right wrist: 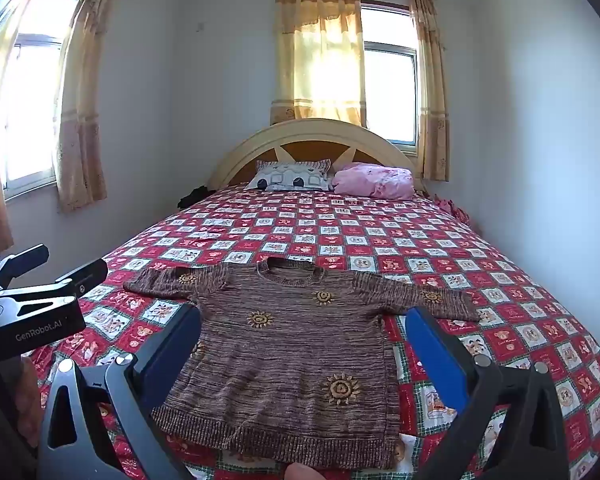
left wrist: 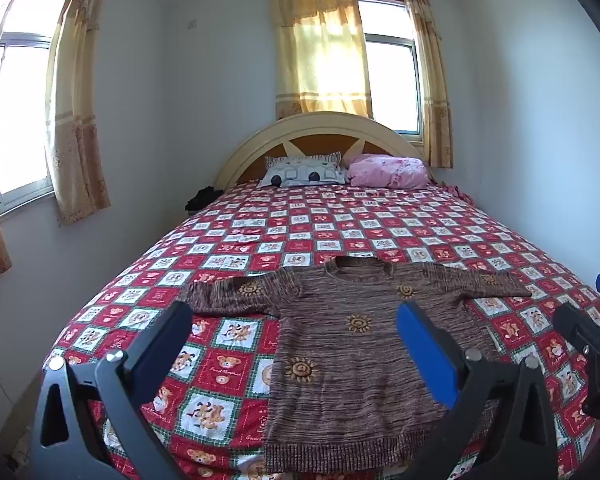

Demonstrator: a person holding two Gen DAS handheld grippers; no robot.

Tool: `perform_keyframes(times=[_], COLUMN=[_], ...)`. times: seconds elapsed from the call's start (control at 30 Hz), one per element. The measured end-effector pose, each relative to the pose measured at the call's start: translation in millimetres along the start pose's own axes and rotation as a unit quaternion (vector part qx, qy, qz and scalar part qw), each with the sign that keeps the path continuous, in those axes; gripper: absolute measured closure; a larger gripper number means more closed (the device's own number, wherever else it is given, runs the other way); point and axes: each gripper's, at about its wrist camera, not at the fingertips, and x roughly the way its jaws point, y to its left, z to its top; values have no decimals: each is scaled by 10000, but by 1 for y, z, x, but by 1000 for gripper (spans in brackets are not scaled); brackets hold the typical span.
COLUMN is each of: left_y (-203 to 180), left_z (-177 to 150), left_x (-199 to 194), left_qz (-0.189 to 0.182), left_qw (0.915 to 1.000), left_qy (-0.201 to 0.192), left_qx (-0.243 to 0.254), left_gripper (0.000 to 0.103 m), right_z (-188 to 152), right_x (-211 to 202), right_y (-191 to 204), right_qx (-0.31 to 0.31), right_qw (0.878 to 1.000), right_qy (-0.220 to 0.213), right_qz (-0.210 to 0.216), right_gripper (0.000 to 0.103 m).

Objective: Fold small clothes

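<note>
Counted on the red-and-white checked bedspread (right wrist: 400, 248) — one brown knitted sweater (right wrist: 288, 344) with embroidered yellow suns, one white patterned pillow (right wrist: 288, 176), one pink crumpled pillow (right wrist: 374, 181) — plus two windows and three yellow curtains.

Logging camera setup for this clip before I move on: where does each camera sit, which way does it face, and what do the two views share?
Left wrist: on the left gripper, low at the foot of the bed, facing the headboard; its own open fingers frame the brown sweater, and the right gripper shows at the right edge.
Right wrist: on the right gripper, same direction, slightly further right; open fingers, left gripper at left, a fingertip at the bottom edge.
Shared: sweater spread flat, bed, pillows, curtained windows.
</note>
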Motion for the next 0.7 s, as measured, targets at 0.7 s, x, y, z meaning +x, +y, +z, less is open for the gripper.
perform_keyframes(times=[0.7], left_y=[-3], left_z=[-3], left_x=[4], left_qz=[-39], left_qw=[10000], left_qy=[85], left_qx=[-32], left_gripper=[0], right_z=[3], right_x=[1], right_y=[-5], right_qx=[-28], right_qw=[9999], right_qy=[-23], right_qz=[-105], right_gripper=[1])
